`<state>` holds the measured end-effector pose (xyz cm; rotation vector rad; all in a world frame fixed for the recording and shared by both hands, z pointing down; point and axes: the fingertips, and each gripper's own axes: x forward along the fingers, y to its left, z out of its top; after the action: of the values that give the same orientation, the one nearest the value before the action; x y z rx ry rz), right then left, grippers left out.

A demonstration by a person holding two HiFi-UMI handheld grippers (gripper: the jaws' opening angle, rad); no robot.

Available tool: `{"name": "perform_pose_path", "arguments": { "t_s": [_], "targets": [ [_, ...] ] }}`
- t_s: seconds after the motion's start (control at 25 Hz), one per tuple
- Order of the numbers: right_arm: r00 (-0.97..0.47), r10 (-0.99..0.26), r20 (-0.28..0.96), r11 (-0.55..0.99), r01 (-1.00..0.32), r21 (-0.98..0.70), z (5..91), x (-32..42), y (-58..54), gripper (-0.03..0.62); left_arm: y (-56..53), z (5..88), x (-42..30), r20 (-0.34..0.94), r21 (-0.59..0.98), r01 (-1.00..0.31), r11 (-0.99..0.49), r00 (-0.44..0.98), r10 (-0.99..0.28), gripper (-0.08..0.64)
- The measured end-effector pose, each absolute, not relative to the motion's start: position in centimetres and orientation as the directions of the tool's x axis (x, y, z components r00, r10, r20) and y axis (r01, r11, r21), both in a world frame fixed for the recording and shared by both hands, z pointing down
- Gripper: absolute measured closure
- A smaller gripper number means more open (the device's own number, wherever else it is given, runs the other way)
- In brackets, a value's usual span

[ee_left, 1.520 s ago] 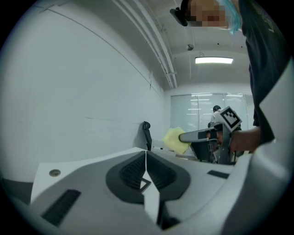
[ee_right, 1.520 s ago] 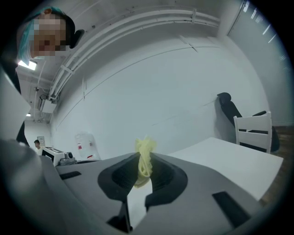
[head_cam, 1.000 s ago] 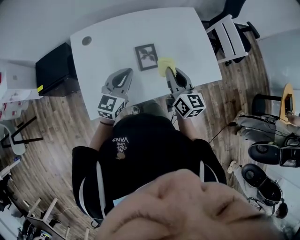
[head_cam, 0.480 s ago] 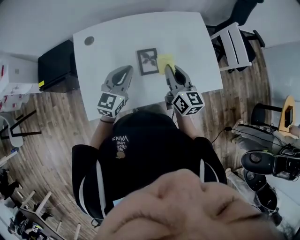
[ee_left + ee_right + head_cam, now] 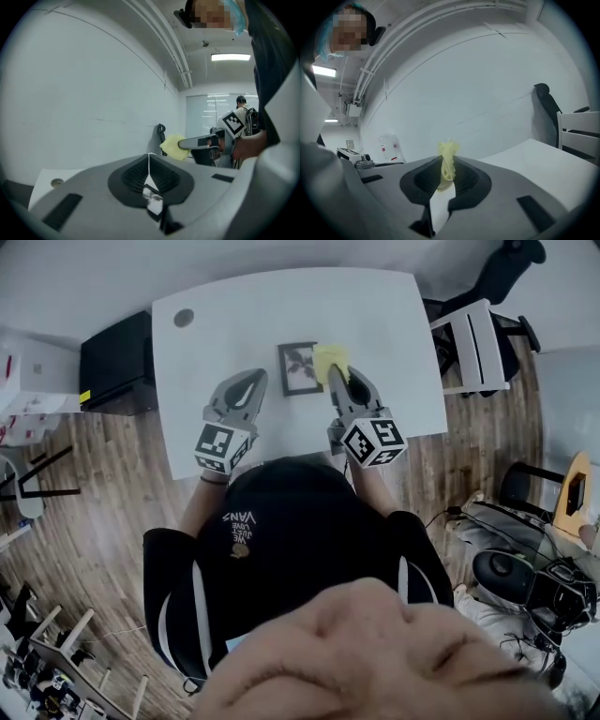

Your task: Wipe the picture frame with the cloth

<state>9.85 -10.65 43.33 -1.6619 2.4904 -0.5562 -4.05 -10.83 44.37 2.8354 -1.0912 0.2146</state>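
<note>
Yellow cloth [image 5: 330, 360] is pinched in right tongs [image 5: 336, 381] at picture frame [image 5: 298, 367] edge, frame apparently flat on surface [image 5: 281, 315]; left tongs [image 5: 246, 390] closed, empty; the unbraced frame could be shoved by wiping.

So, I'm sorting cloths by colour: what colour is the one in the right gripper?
Pale yellow; the cloth shows best in the head view.

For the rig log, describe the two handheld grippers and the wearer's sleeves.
The left claw and right claw are light grey plastic shells that taper to a beak, with dark ribbed insets at the tip. Behind each sits a white cube with black square markers: left cube, right cube. The sleeves are short and black.
</note>
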Motion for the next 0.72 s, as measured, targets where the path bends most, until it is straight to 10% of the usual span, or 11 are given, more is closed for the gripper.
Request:
{"name": "perform_pose_path", "arguments": {
  "t_s": [0.72],
  "targets": [
    [-0.446,-0.872,0.201,0.361,-0.864,-0.35,47.3,8.8,-15.5,0.545,-12.7,45.2,-4.3,0.19,0.048,-0.703,-0.709,0.704,-0.685,0.543]
  ]
}}
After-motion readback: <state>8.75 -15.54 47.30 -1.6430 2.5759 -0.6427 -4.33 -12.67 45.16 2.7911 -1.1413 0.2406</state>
